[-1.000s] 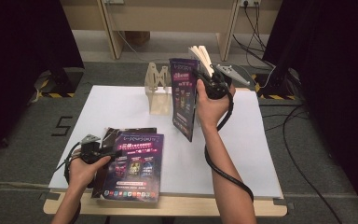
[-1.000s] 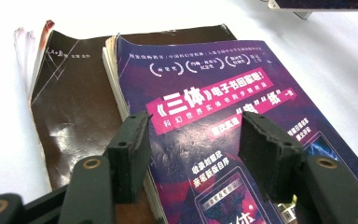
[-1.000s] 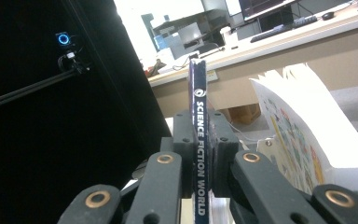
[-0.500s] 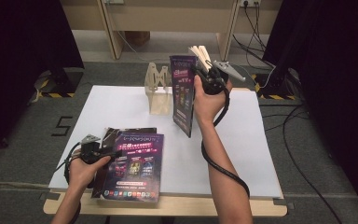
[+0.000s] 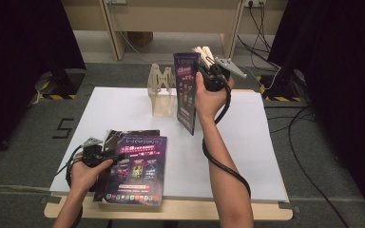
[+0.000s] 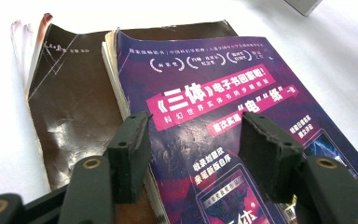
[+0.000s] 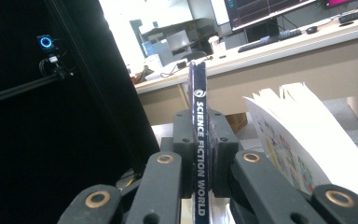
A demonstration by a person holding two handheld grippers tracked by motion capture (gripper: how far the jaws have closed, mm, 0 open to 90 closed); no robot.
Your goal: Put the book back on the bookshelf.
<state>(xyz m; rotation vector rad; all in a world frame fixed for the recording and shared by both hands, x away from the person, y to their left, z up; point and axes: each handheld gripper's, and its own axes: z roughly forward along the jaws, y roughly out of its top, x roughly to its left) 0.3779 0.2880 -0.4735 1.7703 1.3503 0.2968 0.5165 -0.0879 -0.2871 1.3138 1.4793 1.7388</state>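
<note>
Now your right gripper (image 5: 208, 71) clamps a magazine (image 5: 186, 92) by its spine, jaws tight on both sides. It hangs upright above the table (image 5: 247, 142), long axis 12 to 6, at 3 o'clock of the rack (image 5: 161, 92). Your left gripper (image 6: 193, 140) gapes wide over the stack (image 5: 135, 166).

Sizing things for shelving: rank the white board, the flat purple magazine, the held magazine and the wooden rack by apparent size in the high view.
1. white board
2. flat purple magazine
3. held magazine, raised nearer the camera and seen obliquely, so unsure
4. wooden rack
</note>
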